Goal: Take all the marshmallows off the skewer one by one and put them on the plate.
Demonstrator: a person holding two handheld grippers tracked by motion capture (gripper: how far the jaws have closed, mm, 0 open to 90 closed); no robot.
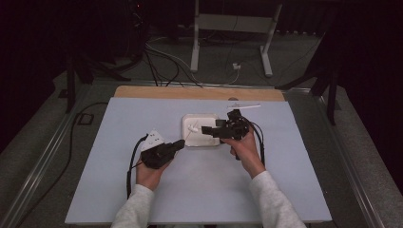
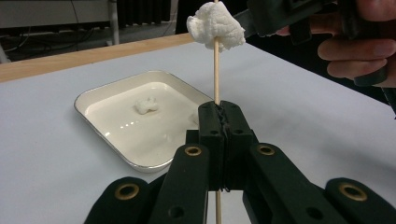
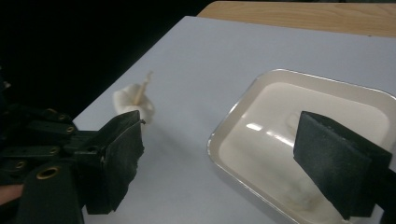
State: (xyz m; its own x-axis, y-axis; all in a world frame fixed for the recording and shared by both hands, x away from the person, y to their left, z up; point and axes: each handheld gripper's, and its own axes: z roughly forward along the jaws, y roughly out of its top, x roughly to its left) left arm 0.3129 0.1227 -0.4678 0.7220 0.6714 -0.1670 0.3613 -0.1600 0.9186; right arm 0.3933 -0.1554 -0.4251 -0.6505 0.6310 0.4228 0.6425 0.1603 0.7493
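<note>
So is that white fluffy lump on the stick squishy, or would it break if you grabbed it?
The white lump looks puffy and ragged, so it probably squashes or tears rather than snaps. It sits high on the thin wooden skewer without bending it, so it is likely very light. The left gripper pinches the skewer upright; a hard sideways push might bend or crack so thin a stick.

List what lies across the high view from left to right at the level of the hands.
Left gripper clamped on the skewer → white tray → right gripper, open → right hand.
</note>
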